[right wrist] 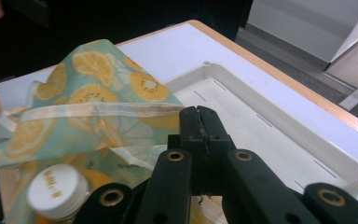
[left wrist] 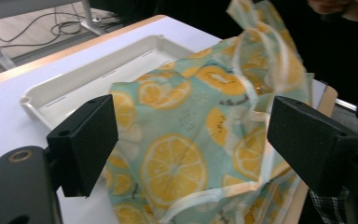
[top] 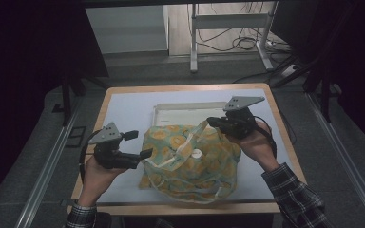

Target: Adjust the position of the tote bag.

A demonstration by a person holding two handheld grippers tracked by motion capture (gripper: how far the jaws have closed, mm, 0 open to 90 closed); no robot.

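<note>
A teal cloth bag (top: 190, 159) printed with lemon and kiwi slices lies on the table's middle, its mouth pulled up. Inside it sits a bottle with a white cap (top: 196, 153), also seen close in the right gripper view as the cap (right wrist: 58, 191). My right gripper (top: 210, 121) is shut on the bag's pale handle strap (right wrist: 121, 109) at the bag's upper right rim, lifting it. My left gripper (top: 141, 144) stands open at the bag's left edge. In the left gripper view, the bag (left wrist: 191, 140) lies between the spread jaws of the left gripper (left wrist: 198, 140).
A shallow white tray (top: 171, 111) lies behind the bag, toward the far edge, on the white mat (top: 123, 109) covering the wooden table. The tray (right wrist: 279, 135) is to the right of the shut jaws. Metal frame legs and cables stand on the floor beyond.
</note>
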